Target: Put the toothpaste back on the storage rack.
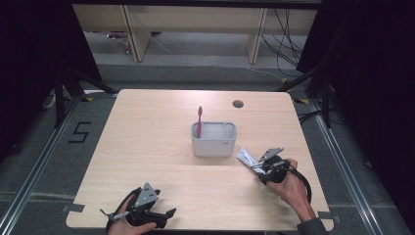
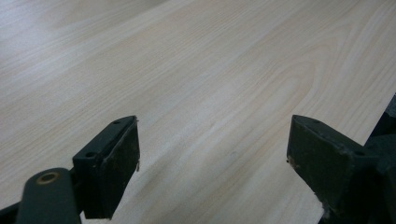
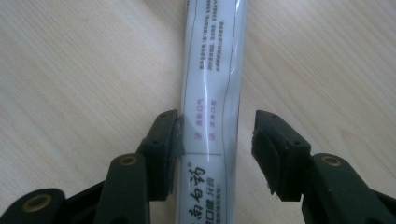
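Toothpaste is the thing in hand: a white plastic toothpaste tube [image 3: 212, 93] with small printed text lies flat on the pale wooden table [image 1: 147, 147], just to the right of the grey two-compartment plastic holder [image 1: 214, 139], apart from it, and a red toothbrush [image 1: 199, 120] stands upright in the holder's left compartment. The right gripper [image 3: 215, 140] straddles the tube in the right gripper view; its jaws stand part open, the left pad at or almost at the tube's edge and the right pad clear of it with a visible gap, so the tube is between them but not yet pinched. The left gripper [image 2: 212, 154] rests near the table's front edge, well apart from the work, with its jaws wide open over bare wood and nothing between them. The step appears to be picking up the tube, probably to stand it in the holder's free compartment. To do it well, the gripper should be centred so both pads meet the tube together; as it stands the tube sits nearer one pad, and closing now would likely push it sideways across the smooth wood before it catches. A soft tube squashes easily, so a gentle, even squeeze across its width is wiser than a hard clamp, with the pads kept low enough to catch its rounded sides.
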A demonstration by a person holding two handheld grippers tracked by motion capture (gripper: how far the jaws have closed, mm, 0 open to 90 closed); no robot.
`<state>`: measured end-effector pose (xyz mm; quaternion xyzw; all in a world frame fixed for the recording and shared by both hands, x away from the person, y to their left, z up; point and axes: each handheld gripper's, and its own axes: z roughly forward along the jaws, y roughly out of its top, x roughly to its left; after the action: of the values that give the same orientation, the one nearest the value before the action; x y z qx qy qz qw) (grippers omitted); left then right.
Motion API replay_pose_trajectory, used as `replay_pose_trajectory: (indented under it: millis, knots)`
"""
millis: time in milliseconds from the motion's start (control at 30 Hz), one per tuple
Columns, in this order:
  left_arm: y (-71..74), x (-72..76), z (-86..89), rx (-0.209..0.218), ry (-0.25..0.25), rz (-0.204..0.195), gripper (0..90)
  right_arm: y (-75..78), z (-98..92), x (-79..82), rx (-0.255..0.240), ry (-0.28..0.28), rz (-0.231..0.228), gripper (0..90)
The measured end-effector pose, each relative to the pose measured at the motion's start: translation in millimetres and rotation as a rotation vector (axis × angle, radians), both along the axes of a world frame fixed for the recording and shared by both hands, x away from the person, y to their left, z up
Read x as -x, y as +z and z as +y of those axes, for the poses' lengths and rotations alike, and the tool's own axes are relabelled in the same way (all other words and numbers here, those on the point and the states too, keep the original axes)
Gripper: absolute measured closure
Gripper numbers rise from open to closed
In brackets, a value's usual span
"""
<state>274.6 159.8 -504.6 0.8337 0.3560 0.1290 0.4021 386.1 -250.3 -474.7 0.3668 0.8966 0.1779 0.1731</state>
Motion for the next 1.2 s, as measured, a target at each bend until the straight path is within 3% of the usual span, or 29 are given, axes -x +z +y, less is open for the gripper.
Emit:
replay_pose_trajectory:
  millis: [433, 633, 1200]
  knots:
    - [0.3, 0.0, 0.4, 0.001, 0.001, 0.000, 16.6, -4.0, 7.8, -10.9, 0.037, -0.004, 0.032, 52.5]
    - [0.5, 0.0, 0.4, 0.001, 0.000, 0.001, 16.6, -6.2, 8.6, -13.1, 0.021, 0.000, 0.070, 57.1]
    - [0.6, -0.4, 0.6, 0.008, -0.004, 0.000, 16.6, -1.8, 7.5, -28.9, 0.046, -0.014, 0.134, 60.7]
